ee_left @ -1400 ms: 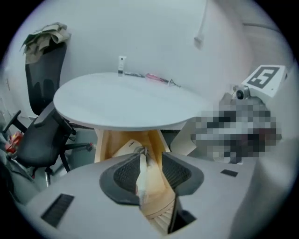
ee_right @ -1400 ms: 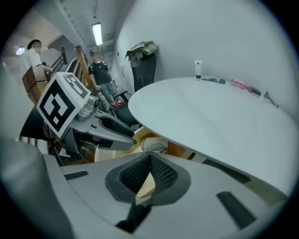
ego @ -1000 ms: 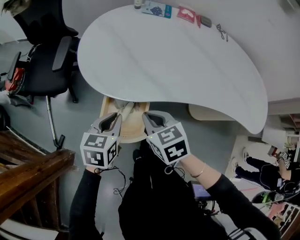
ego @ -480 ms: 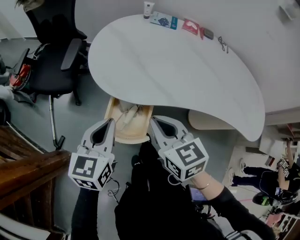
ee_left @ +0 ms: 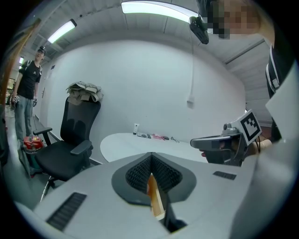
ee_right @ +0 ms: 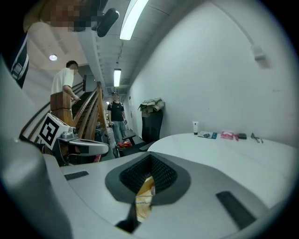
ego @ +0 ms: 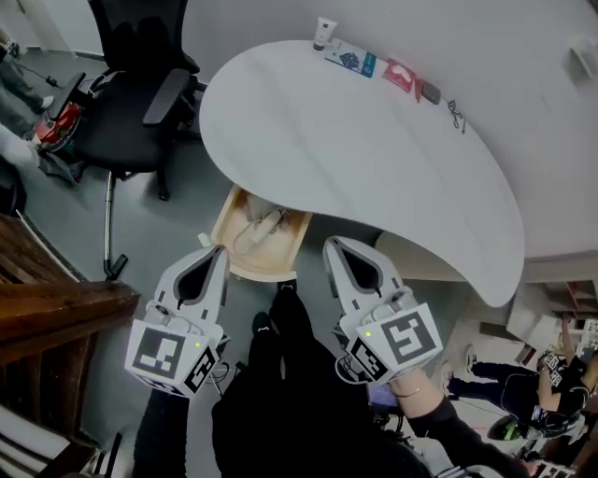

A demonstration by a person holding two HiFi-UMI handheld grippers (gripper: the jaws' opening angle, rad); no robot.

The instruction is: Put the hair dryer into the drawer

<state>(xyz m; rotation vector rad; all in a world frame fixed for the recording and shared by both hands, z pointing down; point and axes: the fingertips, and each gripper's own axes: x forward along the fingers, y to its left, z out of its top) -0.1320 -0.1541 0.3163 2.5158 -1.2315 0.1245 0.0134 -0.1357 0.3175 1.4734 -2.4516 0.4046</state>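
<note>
Head camera: the hair dryer point(ego: 265, 225) lies with its cord inside the open wooden drawer point(ego: 227, 230) beneath the white table point(ego: 374, 159), just ahead of the fingertips. The left gripper point(ego: 218, 250) and the right gripper point(ego: 331, 243) are both closed and empty. The gripper views catch only a sliver of drawer wood below the jaws, plus a bystander point(ee_left: 27, 100) beside a black office chair point(ee_left: 70, 140).

- A white, bean-shaped surface point(ego: 374, 159) stands against a plain white wall point(ego: 252, 23).
- A black office chair point(ego: 131, 103) with armrests stands to its left on the grey floor point(ego: 159, 238). A crumpled cloth point(ee_left: 84, 88) lies over its backrest.
- Dark wooden stair rails point(ego: 56, 313) run along the left edge of the head view.
- Long strip lights point(ee_left: 156, 6) glow on the ceiling.
</note>
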